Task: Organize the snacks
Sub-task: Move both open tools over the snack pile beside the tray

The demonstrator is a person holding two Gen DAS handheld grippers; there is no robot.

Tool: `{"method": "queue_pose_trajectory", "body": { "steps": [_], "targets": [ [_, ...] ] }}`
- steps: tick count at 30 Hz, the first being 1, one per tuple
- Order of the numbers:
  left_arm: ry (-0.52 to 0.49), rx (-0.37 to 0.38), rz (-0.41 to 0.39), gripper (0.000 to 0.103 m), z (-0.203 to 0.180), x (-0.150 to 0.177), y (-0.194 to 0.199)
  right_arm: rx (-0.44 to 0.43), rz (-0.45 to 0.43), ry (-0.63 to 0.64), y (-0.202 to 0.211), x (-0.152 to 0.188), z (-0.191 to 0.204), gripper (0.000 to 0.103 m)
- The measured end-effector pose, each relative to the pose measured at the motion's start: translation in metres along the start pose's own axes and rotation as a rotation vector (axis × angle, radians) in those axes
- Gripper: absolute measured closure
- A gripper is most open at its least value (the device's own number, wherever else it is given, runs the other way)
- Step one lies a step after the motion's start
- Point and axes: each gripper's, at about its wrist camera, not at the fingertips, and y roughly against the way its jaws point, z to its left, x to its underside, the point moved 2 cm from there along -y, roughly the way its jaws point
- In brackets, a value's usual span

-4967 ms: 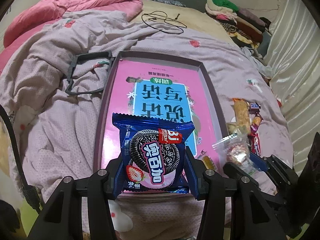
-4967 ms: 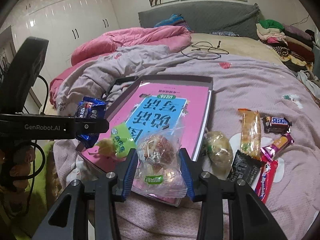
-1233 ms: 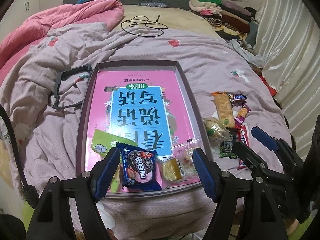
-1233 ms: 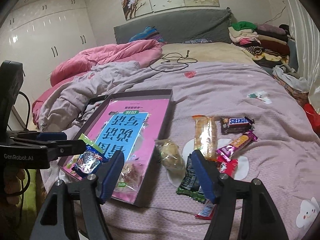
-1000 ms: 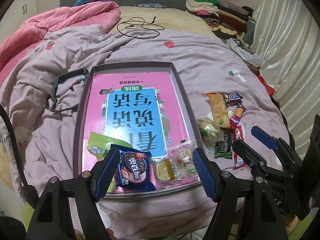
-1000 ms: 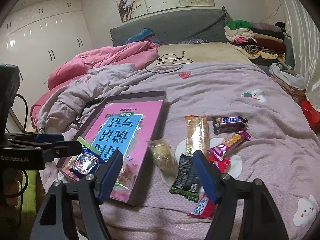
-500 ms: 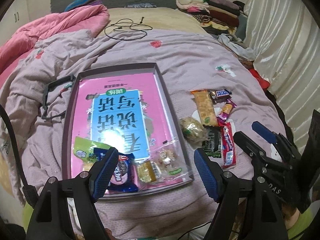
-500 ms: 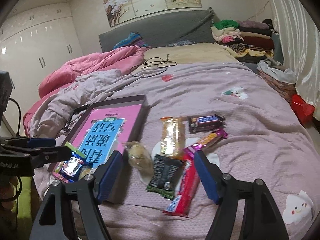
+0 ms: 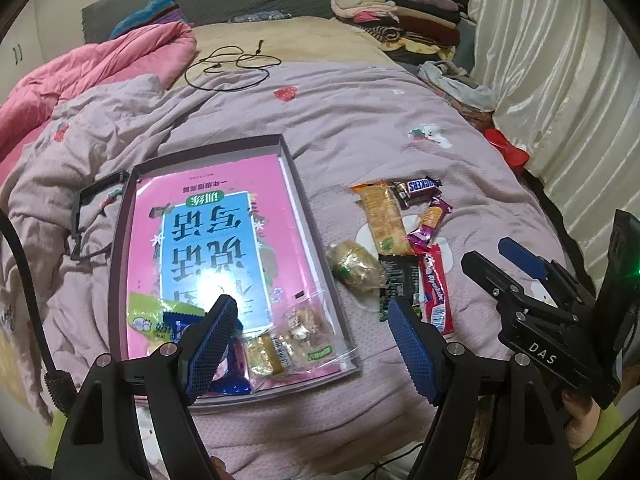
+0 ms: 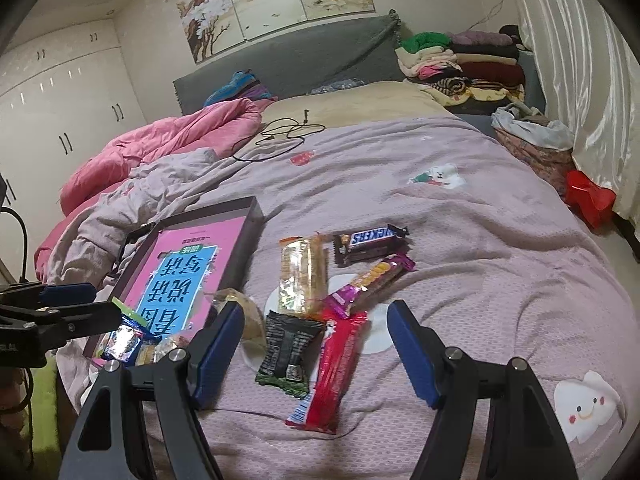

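Observation:
A dark-rimmed tray [image 9: 308,240] lined with a pink book lies on the lilac blanket. At its near end lie a green pack [image 9: 148,316], a blue cookie pack [image 9: 232,380], a yellow snack [image 9: 266,354] and a clear bag of pastries [image 9: 304,328]. My left gripper [image 9: 310,308] hangs open and empty over the tray's near right corner. To the right, loose snacks lie on the blanket: a wafer pack [image 10: 302,276], a Snickers bar [image 10: 370,240], a purple bar [image 10: 370,280], a red bar [image 10: 336,364], a black pack [image 10: 290,352] and a wrapped round pastry [image 10: 250,316]. My right gripper [image 10: 315,312] is open and empty above them.
A black cable [image 9: 228,68] and a pink quilt [image 9: 80,68] lie further up the bed. Folded clothes [image 9: 400,12] are stacked by the headboard. A black plastic frame [image 9: 92,208] sits left of the tray. A curtain [image 9: 560,100] and a red bag [image 10: 588,196] border the right side.
Both grippers have let go of the cookie pack and the pastry bag, which now lie in the tray. Over the last second both have slid right toward the loose snacks.

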Motion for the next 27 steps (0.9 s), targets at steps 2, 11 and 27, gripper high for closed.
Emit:
{"method": "queue_pose_trajectory", "body": {
  "steps": [2,11,27],
  "targets": [
    [-0.009,0.002,0.000,0.024,-0.004,-0.001,-0.001,0.010,0.003,-0.008,-0.001,0.000,-0.004,0.029],
    [-0.050,0.008,0.016,0.024,-0.020,0.002,-0.008,0.035,0.031,-0.043,-0.007,0.005,-0.021,0.029],
    [-0.050,0.067,0.098,0.024,-0.039,0.002,-0.042,0.063,0.100,-0.065,-0.025,0.019,-0.040,0.029]
  ]
}}
